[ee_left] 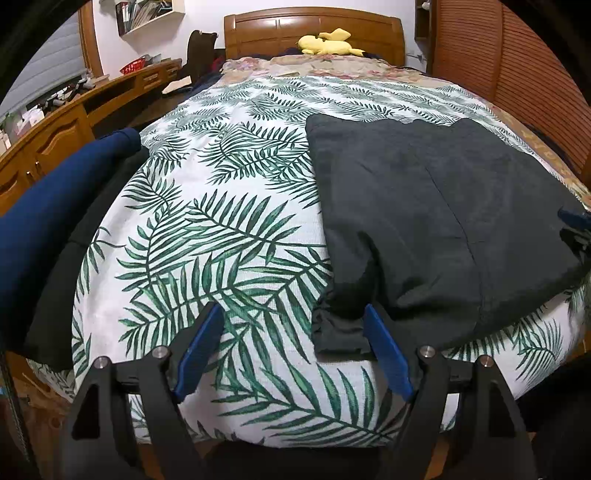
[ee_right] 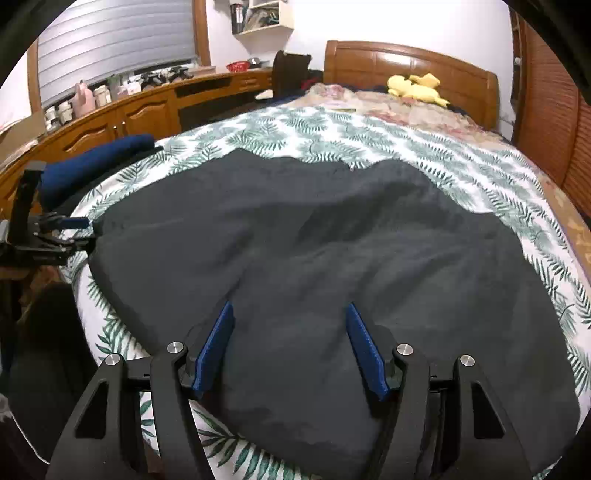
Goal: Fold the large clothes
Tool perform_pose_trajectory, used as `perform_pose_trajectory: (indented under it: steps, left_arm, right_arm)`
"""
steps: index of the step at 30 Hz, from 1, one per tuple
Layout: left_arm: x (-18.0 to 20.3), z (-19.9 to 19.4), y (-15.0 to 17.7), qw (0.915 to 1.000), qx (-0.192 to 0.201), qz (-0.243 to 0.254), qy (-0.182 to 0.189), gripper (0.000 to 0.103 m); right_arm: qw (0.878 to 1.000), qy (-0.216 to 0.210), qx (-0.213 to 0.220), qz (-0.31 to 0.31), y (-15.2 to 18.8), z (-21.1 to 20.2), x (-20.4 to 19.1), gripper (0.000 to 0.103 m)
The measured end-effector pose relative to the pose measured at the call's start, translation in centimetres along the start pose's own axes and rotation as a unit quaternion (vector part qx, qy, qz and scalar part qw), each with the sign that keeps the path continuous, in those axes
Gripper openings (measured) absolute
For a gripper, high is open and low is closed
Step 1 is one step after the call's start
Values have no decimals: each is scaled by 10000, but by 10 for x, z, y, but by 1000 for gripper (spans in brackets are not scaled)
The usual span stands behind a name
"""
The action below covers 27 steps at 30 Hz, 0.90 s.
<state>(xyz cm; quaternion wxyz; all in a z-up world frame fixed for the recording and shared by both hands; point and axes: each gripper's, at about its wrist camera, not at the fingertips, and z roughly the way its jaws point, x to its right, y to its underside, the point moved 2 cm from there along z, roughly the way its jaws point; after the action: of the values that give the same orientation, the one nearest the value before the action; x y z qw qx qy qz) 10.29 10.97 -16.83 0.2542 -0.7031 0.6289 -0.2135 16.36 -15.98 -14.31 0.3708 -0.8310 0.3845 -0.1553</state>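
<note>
A large dark grey garment (ee_left: 443,206) lies spread on the leaf-print bedspread (ee_left: 221,229). In the left wrist view my left gripper (ee_left: 291,308) is open at the bed's near edge. A small corner of the garment (ee_left: 338,328) lies just inside its right finger, and the pads do not press on it. The right wrist view has the same garment (ee_right: 332,240) filling the middle. My right gripper (ee_right: 290,305) hovers open over its near part, with flat cloth below the jaws. The left gripper (ee_right: 86,232) shows at the garment's left edge.
A folded navy garment (ee_left: 55,221) rests on a black one (ee_left: 62,295) at the bed's left side. A yellow plush toy (ee_left: 328,42) lies by the wooden headboard (ee_left: 314,29). Wooden cabinets (ee_right: 122,118) with bottles run along the left wall.
</note>
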Motion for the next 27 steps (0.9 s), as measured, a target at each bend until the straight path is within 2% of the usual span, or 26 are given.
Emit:
perform_pose_trajectory:
  steps: [4,5,12,14,16,19,22,27]
  left_arm:
    - [6,-8,4,9996,52,-38,258,77]
    - [8,-10,5,9994,86,-41,347,70]
    - [17,-13,8,9964,189,-175,811,40]
    - [18,-13,5,9952,204,-220,927,20]
    - [19,-20,-2,9940,278,-324,1007,16]
    - [28,-43,-19,9922,644,-213,1049,12]
    - [55,-77,-48,9888,1096,124,1008,10]
    - [109,-111,-92,9799,1530,634,1109,8]
  right_arm:
    - [9996,-29,-254,-77,2,12,0,67]
    - [9996,-28,-268,-118,3,13,0,68]
    - [9995,-37,-281,-102,5,14,3,68]
    - [9996,-28,-271,-98,5,14,4,68]
    - [9996,-29,-262,-97,5,13,3,68]
    - [9996,-33,-256,-89,6,10,3,68]
    - [9997,-47,-222,-49,6,3,7,68]
    - [9999,-53,-75,133,7,-18,28,68]
